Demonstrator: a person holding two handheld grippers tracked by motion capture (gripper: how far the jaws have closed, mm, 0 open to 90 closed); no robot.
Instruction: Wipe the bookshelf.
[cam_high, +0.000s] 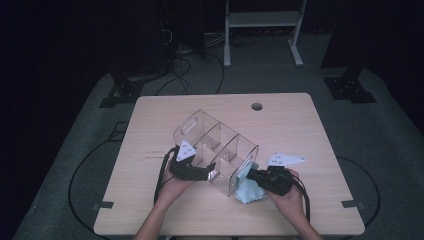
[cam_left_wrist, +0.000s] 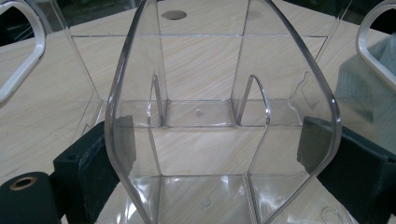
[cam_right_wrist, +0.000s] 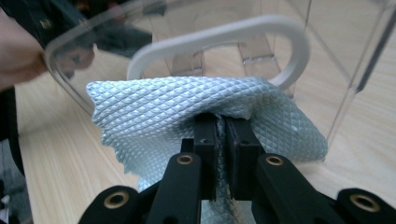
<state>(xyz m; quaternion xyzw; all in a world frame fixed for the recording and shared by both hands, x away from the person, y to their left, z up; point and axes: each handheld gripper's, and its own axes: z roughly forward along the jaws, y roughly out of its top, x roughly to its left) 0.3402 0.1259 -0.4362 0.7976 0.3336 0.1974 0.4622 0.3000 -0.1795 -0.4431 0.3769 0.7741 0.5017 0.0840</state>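
A clear plastic organizer (cam_high: 215, 145) with several compartments lies tipped on the wooden table (cam_high: 300, 125). My left gripper (cam_high: 207, 172) grips its near left side. In the left gripper view the two black pads (cam_left_wrist: 107, 154) press on both edges of a curved clear wall of the organizer (cam_left_wrist: 201, 140). My right gripper (cam_high: 252, 175) is shut on a light blue waffle-textured cloth (cam_high: 247, 192), which lies against the organizer's right end. The right gripper view has the jaws (cam_right_wrist: 220, 126) pinching a fold of the cloth (cam_right_wrist: 187, 107), just in front of the white-rimmed handle opening (cam_right_wrist: 224, 35).
A round cable hole (cam_high: 257, 106) sits near the table's far edge. Past the table, on the dark floor, are cables, black stand feet (cam_high: 350, 87) and a white metal frame (cam_high: 260, 20). Bare tabletop lies on the far side and at both ends.
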